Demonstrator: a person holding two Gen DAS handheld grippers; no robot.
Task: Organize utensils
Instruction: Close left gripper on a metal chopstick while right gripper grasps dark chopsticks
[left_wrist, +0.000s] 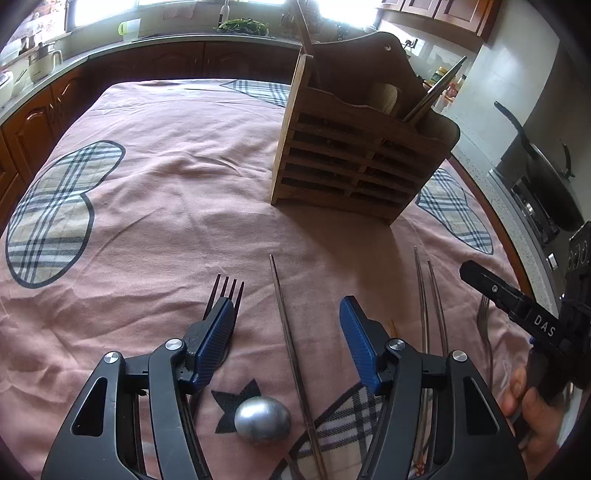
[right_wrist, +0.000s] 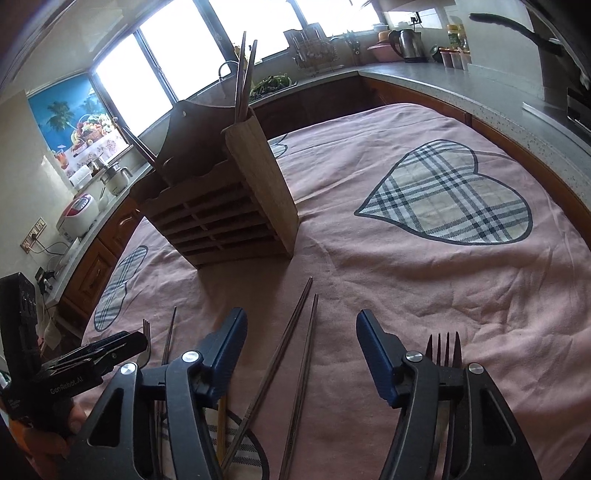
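A wooden utensil holder (left_wrist: 354, 155) stands on the pink cloth, with chopsticks sticking out; it also shows in the right wrist view (right_wrist: 229, 218). My left gripper (left_wrist: 290, 314) is open and empty, low over the cloth. A dark fork (left_wrist: 225, 291) lies under its left finger, a single chopstick (left_wrist: 291, 350) between the fingers, and a metal spoon bowl (left_wrist: 263, 419) just below. My right gripper (right_wrist: 301, 326) is open and empty over a pair of dark chopsticks (right_wrist: 295, 354). A fork (right_wrist: 445, 349) lies by its right finger.
Two thin metal chopsticks (left_wrist: 428, 295) and another fork (left_wrist: 484, 325) lie to the right in the left wrist view. The pink tablecloth (right_wrist: 406, 277) has plaid heart patches. Kitchen counters with appliances ring the table, and a black pan (left_wrist: 550, 184) sits at the right.
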